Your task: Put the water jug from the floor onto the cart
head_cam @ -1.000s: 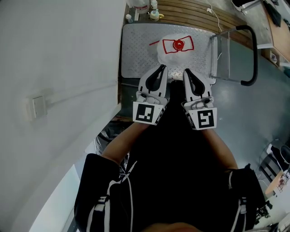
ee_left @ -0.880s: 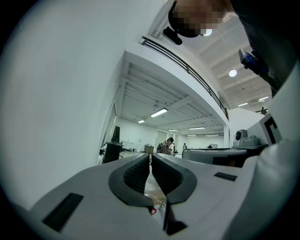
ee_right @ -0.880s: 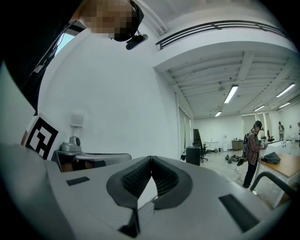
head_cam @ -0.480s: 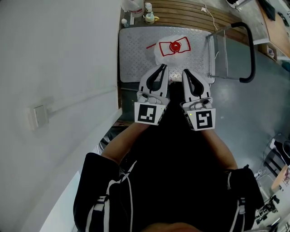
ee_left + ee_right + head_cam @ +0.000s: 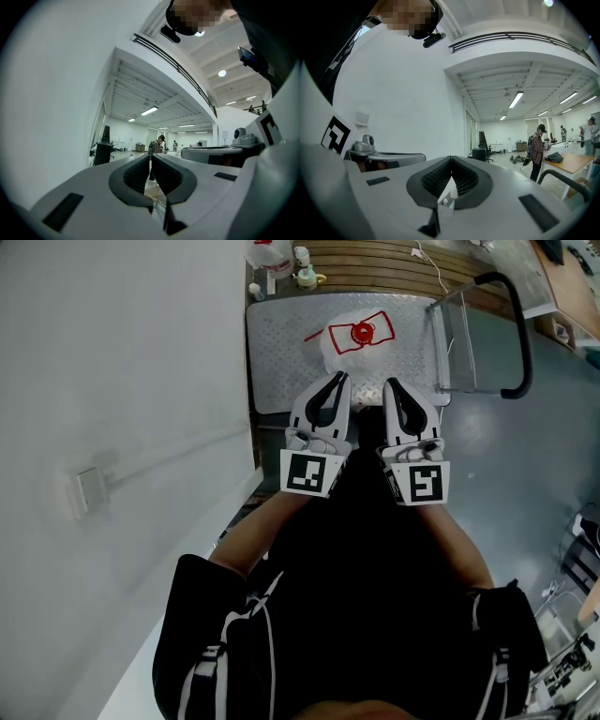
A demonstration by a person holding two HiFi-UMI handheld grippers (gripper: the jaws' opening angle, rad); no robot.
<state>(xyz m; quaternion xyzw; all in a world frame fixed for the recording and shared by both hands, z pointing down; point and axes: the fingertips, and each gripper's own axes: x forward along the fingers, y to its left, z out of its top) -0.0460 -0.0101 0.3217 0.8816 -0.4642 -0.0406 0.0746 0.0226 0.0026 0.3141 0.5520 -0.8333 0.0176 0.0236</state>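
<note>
The water jug (image 5: 349, 345), clear with a red cap and red label, stands on the cart's ribbed metal deck (image 5: 281, 343). My left gripper (image 5: 339, 379) and right gripper (image 5: 389, 382) are held side by side and level, out in front of the person's chest, and in the head view their tips overlap the near edge of the cart. Both are shut with nothing between the pads. In the left gripper view the left gripper (image 5: 151, 156) points across a large hall, and the right gripper (image 5: 451, 158) does the same in its own view. The jug is hidden in both gripper views.
The cart's black push handle (image 5: 520, 334) rises at the right. Small bottles (image 5: 302, 270) and a wooden slatted surface (image 5: 375, 259) lie beyond the cart. A white wall with a switch box (image 5: 91, 491) fills the left. A person (image 5: 539, 145) stands far off near a table.
The head view has shifted a little, so the wall box sits lower in the picture. Both grippers keep the same shut, side-by-side pose, and the jug stays on the cart.
</note>
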